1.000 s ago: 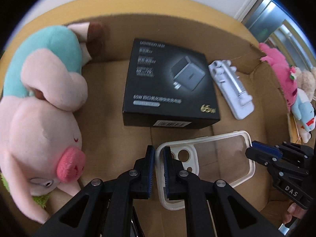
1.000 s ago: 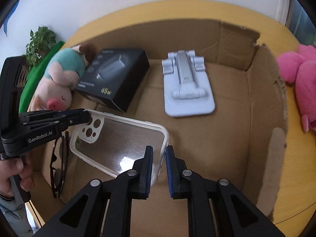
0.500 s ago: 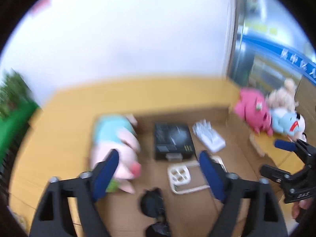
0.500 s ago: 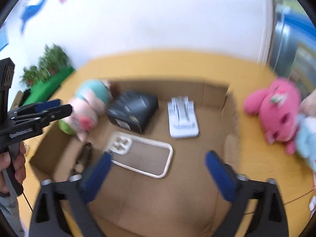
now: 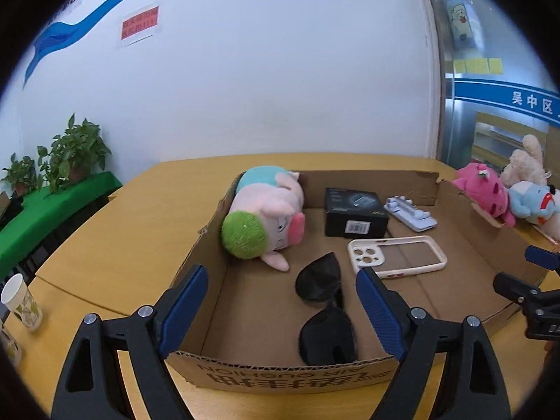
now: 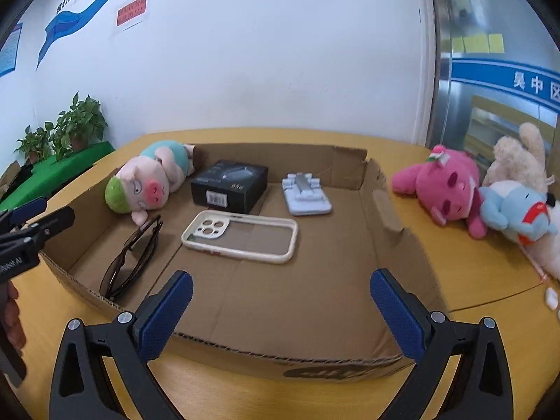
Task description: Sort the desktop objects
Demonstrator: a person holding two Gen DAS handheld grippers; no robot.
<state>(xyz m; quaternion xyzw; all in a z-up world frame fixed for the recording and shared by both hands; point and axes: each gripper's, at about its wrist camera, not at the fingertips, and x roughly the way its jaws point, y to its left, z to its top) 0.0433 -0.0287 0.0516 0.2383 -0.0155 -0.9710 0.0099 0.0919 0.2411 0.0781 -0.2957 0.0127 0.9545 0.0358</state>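
A shallow cardboard box (image 5: 280, 379) (image 6: 336, 367) sits on the yellow table. Inside lie a clear phone case (image 5: 397, 255) (image 6: 241, 235), a black charger box (image 5: 355, 211) (image 6: 229, 185), a white phone stand (image 5: 409, 210) (image 6: 306, 194), black sunglasses (image 5: 323, 309) (image 6: 131, 262) and a pig plush (image 5: 264, 215) (image 6: 150, 180). My left gripper (image 5: 283, 311) is open and empty, held above the box's near edge. My right gripper (image 6: 280, 315) is open and empty above the box's near edge too. Each gripper shows at the edge of the other's view.
A pink plush (image 6: 444, 185) (image 5: 484, 192), a blue plush (image 6: 514, 215) and a beige plush (image 6: 521, 157) lie on the table right of the box. A paper cup (image 5: 21, 302) stands at the left. Potted plants (image 5: 66, 155) sit on a green shelf beyond.
Both grippers were shut on the phone case, one at each end; they have let go, opened wide and pulled back and up. The case now lies flat in the box.
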